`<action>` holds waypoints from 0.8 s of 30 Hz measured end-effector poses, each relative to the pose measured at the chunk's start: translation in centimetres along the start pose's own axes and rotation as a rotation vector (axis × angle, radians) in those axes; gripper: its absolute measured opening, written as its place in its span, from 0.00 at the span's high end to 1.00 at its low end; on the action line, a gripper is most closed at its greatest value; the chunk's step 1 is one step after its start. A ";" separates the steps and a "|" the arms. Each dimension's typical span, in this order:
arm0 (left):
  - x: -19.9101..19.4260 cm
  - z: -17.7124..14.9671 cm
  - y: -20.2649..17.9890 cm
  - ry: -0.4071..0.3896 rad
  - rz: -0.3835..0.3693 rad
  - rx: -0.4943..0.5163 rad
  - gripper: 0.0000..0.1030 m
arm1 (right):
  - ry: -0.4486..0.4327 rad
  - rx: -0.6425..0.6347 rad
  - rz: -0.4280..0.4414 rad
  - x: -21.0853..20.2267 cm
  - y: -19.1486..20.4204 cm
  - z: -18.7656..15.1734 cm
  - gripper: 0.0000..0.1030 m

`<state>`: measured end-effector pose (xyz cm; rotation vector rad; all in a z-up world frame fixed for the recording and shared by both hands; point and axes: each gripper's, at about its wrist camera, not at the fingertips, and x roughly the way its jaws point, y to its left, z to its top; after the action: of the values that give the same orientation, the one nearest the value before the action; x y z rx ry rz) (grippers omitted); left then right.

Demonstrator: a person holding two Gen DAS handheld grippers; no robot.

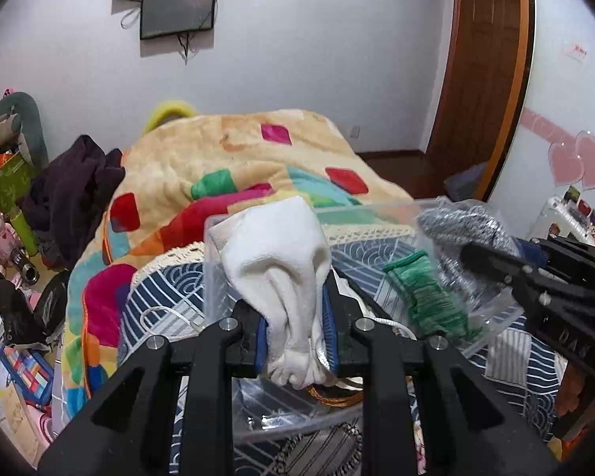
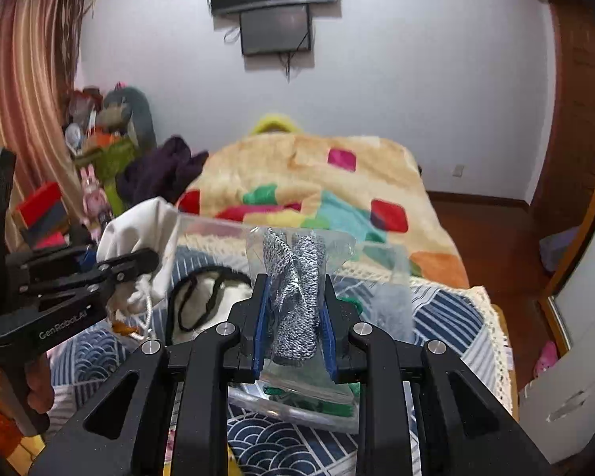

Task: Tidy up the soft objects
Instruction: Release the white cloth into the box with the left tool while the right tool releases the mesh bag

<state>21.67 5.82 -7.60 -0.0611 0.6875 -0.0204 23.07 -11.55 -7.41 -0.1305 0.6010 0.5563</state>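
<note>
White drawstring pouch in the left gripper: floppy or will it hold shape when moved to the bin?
Likely floppy: the white pouch bunches and creases between the left gripper fingers. Probably light, since it slumps only slightly. Its loose cord dangles and could snag the clear bin rim.

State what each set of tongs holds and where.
Left tongs pinch the white drawstring pouch at its gathered neck. Right tongs clamp the bagged grey knit item at its lower end.

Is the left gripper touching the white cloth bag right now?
Touching. In the left wrist view, the left gripper has both blue pads pressed against the bunched neck of the white cloth bag, with no gap.
</note>
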 end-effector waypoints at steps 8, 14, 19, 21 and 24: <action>2.5 -0.6 -1.0 0.051 0.012 0.032 0.78 | 0.121 -0.036 0.008 2.5 0.5 -1.1 0.80; 2.4 -1.1 -1.5 0.048 0.027 0.070 0.76 | 0.139 -0.041 0.007 2.7 0.6 -1.7 0.79; 1.7 -1.2 -1.3 0.051 0.014 0.064 0.64 | 0.140 -0.039 0.010 2.3 0.4 -1.3 0.72; 1.2 -1.2 -1.2 0.045 0.004 0.057 0.53 | 0.122 -0.056 -0.002 1.8 0.5 -1.2 0.62; -0.2 -1.2 -1.0 0.018 -0.005 0.032 0.36 | 0.069 -0.075 -0.035 0.4 0.8 -1.1 0.47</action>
<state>20.79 4.72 -8.35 -0.0317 0.7051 -0.0371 22.34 -10.99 -8.51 -0.2312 0.6438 0.5421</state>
